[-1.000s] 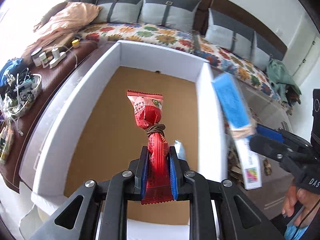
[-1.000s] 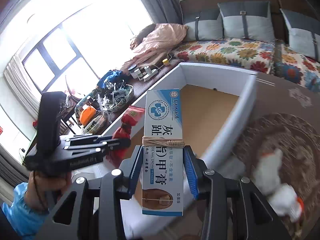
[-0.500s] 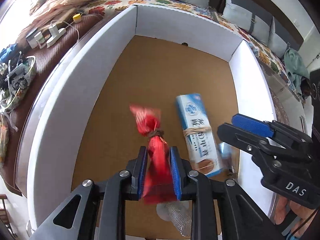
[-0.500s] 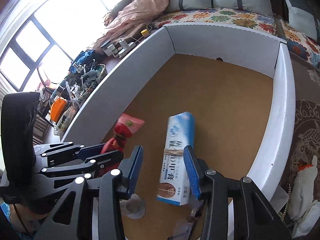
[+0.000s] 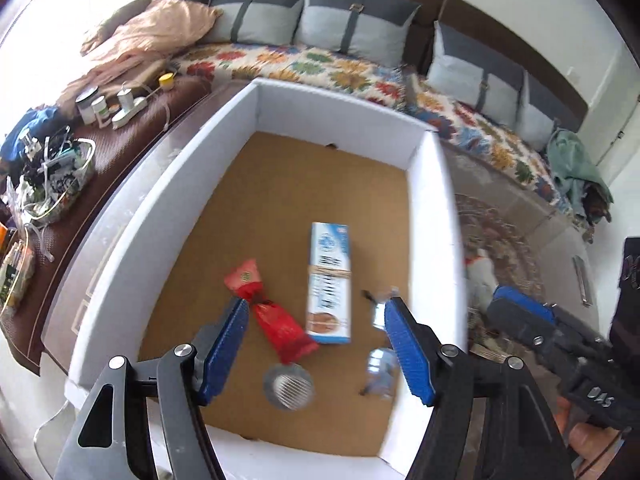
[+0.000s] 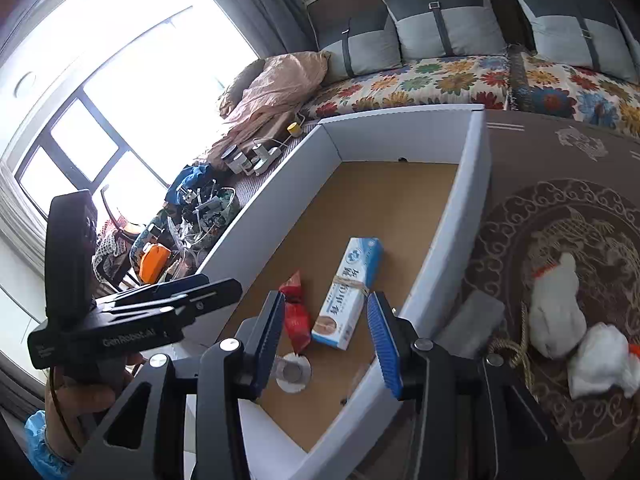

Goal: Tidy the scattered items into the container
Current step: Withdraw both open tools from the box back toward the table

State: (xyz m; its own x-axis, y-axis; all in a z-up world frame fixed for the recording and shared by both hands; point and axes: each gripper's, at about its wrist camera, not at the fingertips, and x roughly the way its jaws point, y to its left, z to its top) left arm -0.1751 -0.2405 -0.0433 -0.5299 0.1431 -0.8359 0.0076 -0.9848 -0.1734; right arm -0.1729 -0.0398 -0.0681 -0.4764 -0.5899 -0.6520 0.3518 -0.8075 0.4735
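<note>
With both grippers' fingers apart and empty, the left gripper (image 5: 316,344) and right gripper (image 6: 326,340) should be lifted straight (no sweeping) off the red foil snack packet (image 5: 272,316) and blue-white cardboard cream carton (image 5: 329,282) lying below the fingertips in the white-walled box (image 5: 436,216).

Blurred: small clear item (image 5: 382,374) by box's right wall (identity indeterminate) | Hidden: red packet (image 6: 295,314) partly behind finger (image 6: 267,340)

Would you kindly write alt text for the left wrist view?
The open left hand-held gripper hangs over a white box holding a red candy packet, a blue carton and a metal strainer; a sofa stands behind.
</note>
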